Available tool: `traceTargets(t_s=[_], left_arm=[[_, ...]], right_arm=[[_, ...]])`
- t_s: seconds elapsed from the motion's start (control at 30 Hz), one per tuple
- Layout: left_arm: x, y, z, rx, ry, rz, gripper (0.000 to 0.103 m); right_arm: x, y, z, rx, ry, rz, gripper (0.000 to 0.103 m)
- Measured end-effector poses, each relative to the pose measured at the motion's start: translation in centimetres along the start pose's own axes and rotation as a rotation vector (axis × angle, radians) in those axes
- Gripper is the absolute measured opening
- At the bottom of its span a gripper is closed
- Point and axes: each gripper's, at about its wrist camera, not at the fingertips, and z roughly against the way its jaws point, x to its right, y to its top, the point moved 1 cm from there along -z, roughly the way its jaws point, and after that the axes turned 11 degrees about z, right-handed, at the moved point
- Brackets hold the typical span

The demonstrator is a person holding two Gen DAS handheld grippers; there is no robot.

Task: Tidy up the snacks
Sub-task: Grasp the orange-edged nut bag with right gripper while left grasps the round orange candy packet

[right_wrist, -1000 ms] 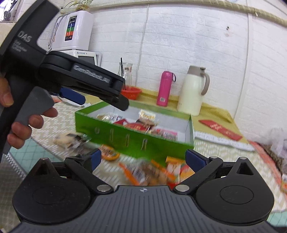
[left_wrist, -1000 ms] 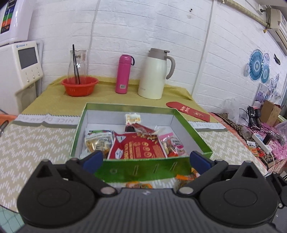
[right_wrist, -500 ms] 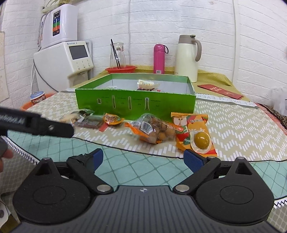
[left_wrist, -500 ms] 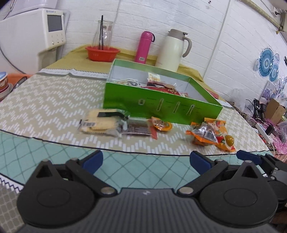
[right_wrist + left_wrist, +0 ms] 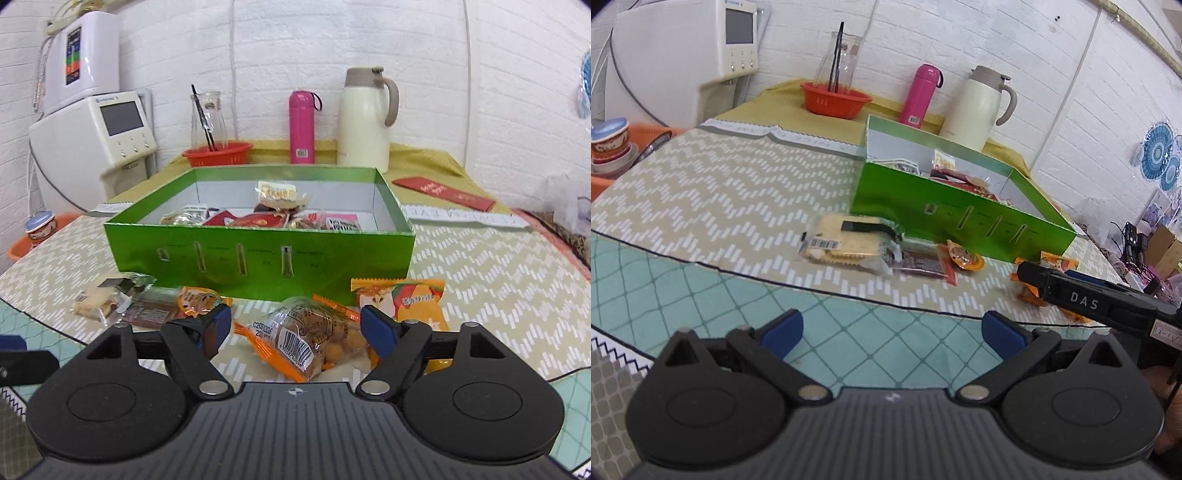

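Snacks sit partly in the green box (image 5: 258,254), partly loose on the zigzag tablecloth (image 5: 498,273) near its front wall. R gripper (image 5: 297,328) is spread wide, blue pads either side of a clear packet of round brown snacks w/ orange ends (image 5: 314,341), not clamped on it. Just right of that lies an orange packet (image 5: 410,299); to the left a dark bar (image 5: 151,306) and a cracker packet (image 5: 99,301). Inside the box: several wrapped snacks, incl. a red pouch (image 5: 258,220) and a small yellow-label pack (image 5: 279,192) toward the far wall. L gripper (image 5: 892,332) is also wide, holding nothing, over the teal part of the cloth, well short of the crackers. Far side: red basket (image 5: 216,153) w/ glass carafe (image 5: 208,114), pink flask (image 5: 302,127), cream thermos jug (image 5: 365,118), red envelope (image 5: 443,192) at right.
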Motion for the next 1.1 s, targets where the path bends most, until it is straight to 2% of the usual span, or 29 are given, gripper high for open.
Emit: traceTargets(t_s=[0.07, 0.17, 0.2, 0.23, 0.4, 0.53, 0.7, 0.73, 0.8, 0.83, 0.93, 0.97, 1.1], left_arm=[[0.0, 0.0, -0.3, -0.013, -0.014, 0.005, 0.103], [0.5, 0.4, -0.8, -0.023, -0.041, -0.004, 0.103], [0.9, 0.6, -1.0, -0.025, -0.055, -0.015, 0.103], [1.4, 0.8, -1.1, -0.023, -0.073, -0.031, 0.103], [4.5, 2.2, -3.2, -0.006, -0.113, -0.159, 0.103], [7.1, 2.9, -6.0, -0.013, -0.115, -0.255, 0.103], [9.8, 2.7, -9.9, -0.011, -0.098, -0.397, 0.102], [10.0, 2.7, -10.6, -0.025, -0.093, -0.406, 0.099], [9.9, 2.6, -11.9, -0.066, -0.086, -0.405, 0.085], [9.7, 2.5, -12.3, -0.083, -0.088, -0.397, 0.074], [9.3, 2.4, -12.3, -0.066, -0.073, -0.414, 0.062], [9.3, 2.4, -12.3, -0.071, -0.08, -0.421, 0.04], [9.2, 2.4, -12.1, -0.083, -0.094, -0.42, 0.038]], right_arm=[[0.2, -0.4, 0.0, 0.011, 0.0, -0.004, 0.102], [0.8, -0.7, 1.0, 0.023, 0.032, -0.024, 0.092], [1.0, -0.9, 1.4, 0.029, 0.043, -0.022, 0.086], [1.2, -1.1, 1.9, 0.041, 0.048, -0.016, 0.067], [1.6, -2.4, 4.4, 0.039, 0.068, 0.017, 0.065], [1.9, -3.5, 6.2, 0.042, 0.08, 0.038, 0.065], [2.9, -4.4, 7.2, 0.048, 0.084, 0.006, 0.066], [3.0, -4.4, 7.3, 0.048, 0.085, 0.0, 0.066], [3.2, -4.5, 7.4, 0.048, 0.088, -0.008, 0.067], [3.3, -4.5, 7.4, 0.048, 0.09, -0.008, 0.067], [3.4, -4.6, 7.3, 0.053, 0.096, -0.009, 0.067], [3.3, -4.6, 7.2, 0.053, 0.096, -0.007, 0.068], [2.9, -4.6, 7.2, 0.054, 0.085, 0.018, 0.068]])
